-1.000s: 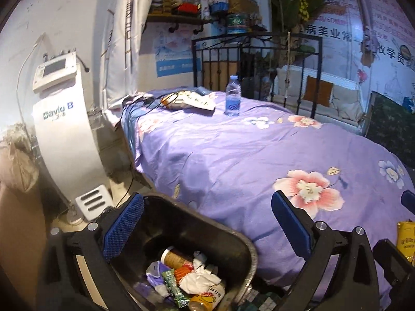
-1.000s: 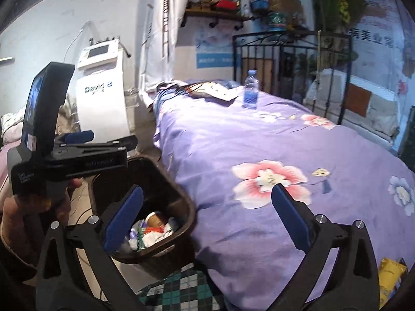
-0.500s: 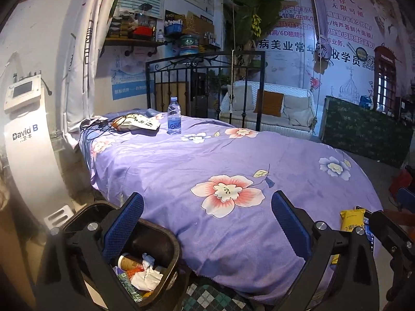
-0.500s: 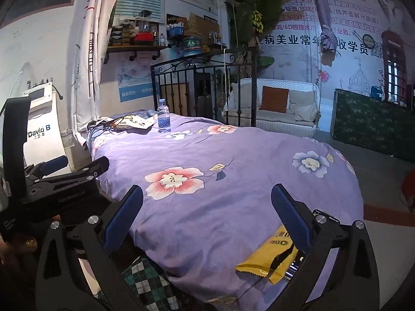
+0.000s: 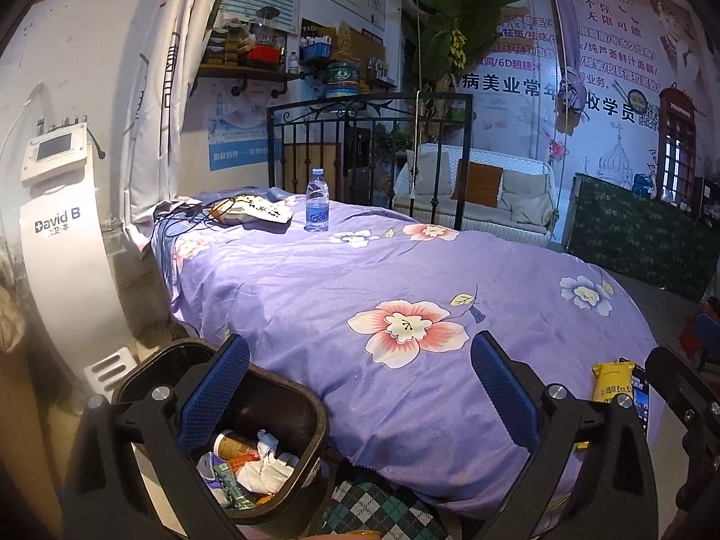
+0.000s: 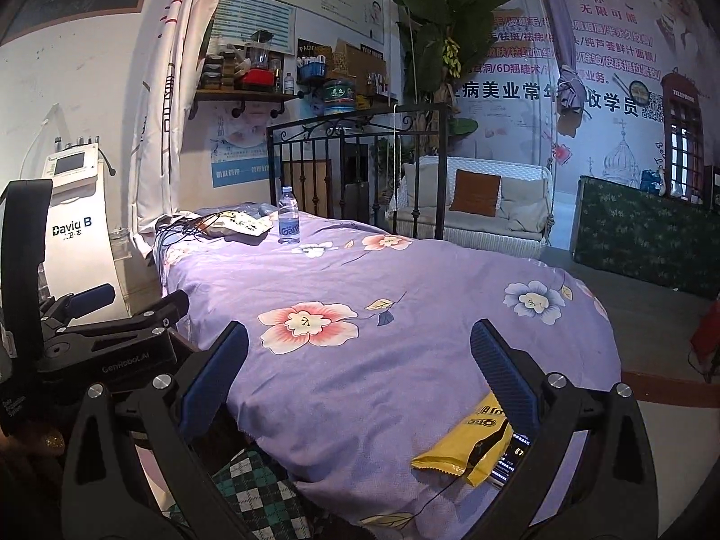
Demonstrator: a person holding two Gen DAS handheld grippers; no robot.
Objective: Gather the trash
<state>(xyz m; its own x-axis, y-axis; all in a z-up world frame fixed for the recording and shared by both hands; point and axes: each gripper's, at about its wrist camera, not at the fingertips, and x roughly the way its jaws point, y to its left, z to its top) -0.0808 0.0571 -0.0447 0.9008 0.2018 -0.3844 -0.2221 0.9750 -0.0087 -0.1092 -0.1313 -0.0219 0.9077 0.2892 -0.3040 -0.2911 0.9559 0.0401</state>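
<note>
dark bin (image 5: pixel 288 409) holds crumpled paper, wrappers, perhaps a bottle; left fingers (image 5: pixel 360 387) and right fingers (image 6: pixel 360 373) spread wide, empty.

At left of frame, a white curved machine (image 5: pixel 63 243) reads "David B". At upper centre, a water bottle (image 5: pixel 317 200) standing on the bed has a blue label reading "Gan…". The left gripper's body (image 6: pixel 117 351), at lower left of the right view, reads "GenRobot.AI". A yellow wrapper (image 6: pixel 477 445) at lower right reads "OREO". The wall poster (image 5: pixel 598 36) at upper right shows "you unlimited" above Chinese characters.
</note>
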